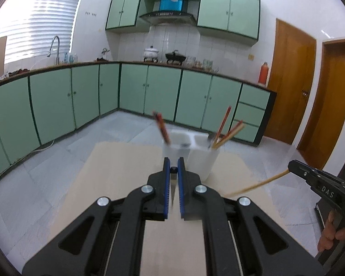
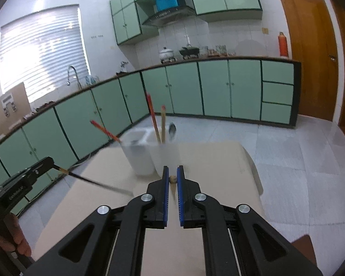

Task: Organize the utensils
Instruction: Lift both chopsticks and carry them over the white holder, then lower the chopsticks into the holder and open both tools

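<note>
Chopsticks and a blurry spoon stand in a white holder near the tabletop's far edge. Left gripper pinches a dark chopstick; right gripper pinches a tan chopstick. Both sticks slant down over the tabletop, tips blurred.

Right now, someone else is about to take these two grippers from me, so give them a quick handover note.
Left gripper: shut on a dark chopstick.
Right gripper: shut on a pale chopstick.
White utensil holder stands on the table; several chopsticks and a spoon already stand in its compartments.
Left: drop both held chopsticks into the holder.
</note>
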Motion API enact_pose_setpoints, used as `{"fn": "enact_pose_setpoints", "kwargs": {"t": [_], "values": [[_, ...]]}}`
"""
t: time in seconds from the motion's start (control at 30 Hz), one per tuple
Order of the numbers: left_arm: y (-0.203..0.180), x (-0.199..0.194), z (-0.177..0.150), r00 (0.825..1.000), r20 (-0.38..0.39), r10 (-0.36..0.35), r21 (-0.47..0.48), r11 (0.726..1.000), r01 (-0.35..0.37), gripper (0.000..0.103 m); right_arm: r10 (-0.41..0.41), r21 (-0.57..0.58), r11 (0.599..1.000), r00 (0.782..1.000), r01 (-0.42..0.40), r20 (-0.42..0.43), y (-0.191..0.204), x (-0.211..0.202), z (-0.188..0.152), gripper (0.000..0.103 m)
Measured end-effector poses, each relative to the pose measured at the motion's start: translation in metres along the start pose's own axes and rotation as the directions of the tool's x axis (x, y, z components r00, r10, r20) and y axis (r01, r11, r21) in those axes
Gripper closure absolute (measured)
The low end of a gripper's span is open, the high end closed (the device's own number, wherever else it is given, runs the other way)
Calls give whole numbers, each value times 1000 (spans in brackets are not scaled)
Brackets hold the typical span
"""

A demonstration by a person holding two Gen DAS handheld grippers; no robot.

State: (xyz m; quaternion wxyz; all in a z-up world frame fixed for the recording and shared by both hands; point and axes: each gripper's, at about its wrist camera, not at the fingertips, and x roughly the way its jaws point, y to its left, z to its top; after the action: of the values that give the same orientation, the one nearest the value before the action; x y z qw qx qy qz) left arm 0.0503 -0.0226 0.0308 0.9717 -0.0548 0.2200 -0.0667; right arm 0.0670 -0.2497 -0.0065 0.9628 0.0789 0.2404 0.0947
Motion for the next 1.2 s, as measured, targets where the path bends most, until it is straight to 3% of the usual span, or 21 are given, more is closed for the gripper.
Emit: {"fn": "enact_pose_setpoints", "kwargs": {"t": [0.43,0.7,0.93,1.2], "values": [[-15,-8,37,994,40,-101,15,995,101,97,125,-51,991,992,-123,30,13,-6,61,96],[-26,-8,85,984,121,-132,50,991,127,97,185,-103,979,979,-176,86,31,-8,107,96],[-40,7,141,968,210,-134,93,989,116,97,189,-154,974,971,-167,143,51,8,157,96],[-53,54,188,958,260,-122,114,989,95,97,160,-160,978,973,-134,168,55,59,207,96]]}}
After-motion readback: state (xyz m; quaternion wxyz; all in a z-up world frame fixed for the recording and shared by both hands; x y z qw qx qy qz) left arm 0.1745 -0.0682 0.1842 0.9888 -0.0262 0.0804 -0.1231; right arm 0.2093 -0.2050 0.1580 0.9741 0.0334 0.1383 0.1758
